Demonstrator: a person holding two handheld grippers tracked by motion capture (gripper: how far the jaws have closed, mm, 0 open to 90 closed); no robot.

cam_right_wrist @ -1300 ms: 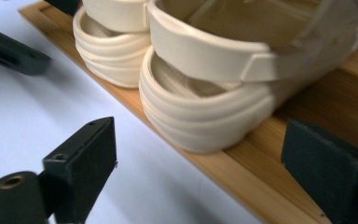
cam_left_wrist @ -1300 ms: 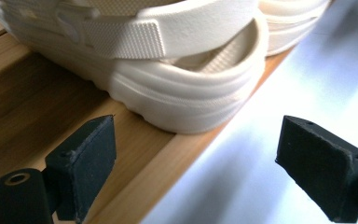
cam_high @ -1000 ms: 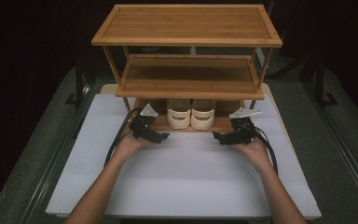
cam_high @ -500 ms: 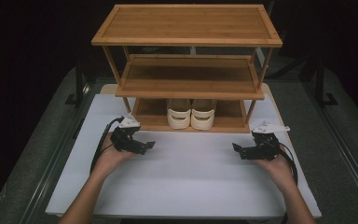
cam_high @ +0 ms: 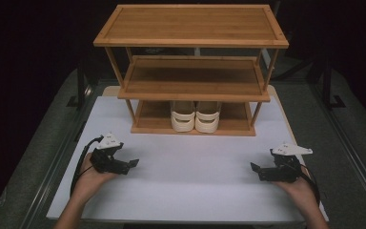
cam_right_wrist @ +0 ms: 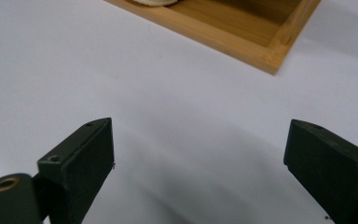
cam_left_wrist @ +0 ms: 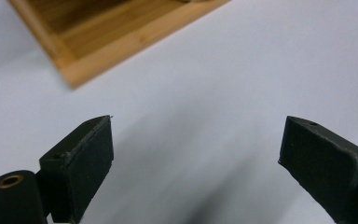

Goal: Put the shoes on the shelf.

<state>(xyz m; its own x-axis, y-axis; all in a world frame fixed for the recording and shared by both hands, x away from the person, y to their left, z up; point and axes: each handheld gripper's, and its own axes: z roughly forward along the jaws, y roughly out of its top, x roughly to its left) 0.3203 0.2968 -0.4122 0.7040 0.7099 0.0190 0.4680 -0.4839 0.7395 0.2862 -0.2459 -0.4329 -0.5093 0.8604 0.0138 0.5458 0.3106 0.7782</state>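
- Black, two-jawed and hand-held, the left gripper [cam_high: 132,162] is seen low over the white table cover [cam_high: 190,186], its jaws spread wide with nothing between them.
- Bare white cover is seen between the left gripper's pads [cam_left_wrist: 93,154] in the left gripper view, and a corner of the wooden rack's base is seen beyond them.
- The right gripper [cam_high: 254,167], of the same black build, is likewise held wide and empty near the right edge of the cover, pointing inward.
- Both grippers are kept well apart from each other and well clear of the three-tier bamboo shoe rack [cam_high: 190,71] at the far side of the table.
- A pair of cream-white slippers [cam_high: 195,117] is found on the bottom shelf of that rack, side by side and touching, toes facing the person, roughly centred between the posts.
- The middle and top shelves are seen bare.
- As a judgement: the placing of the slippers on the rack appears complete, since they sit squarely on the shelf and neither gripper holds or touches anything.
- Nothing further seems left except resting the hands; no other footwear is seen on the table to be stored.
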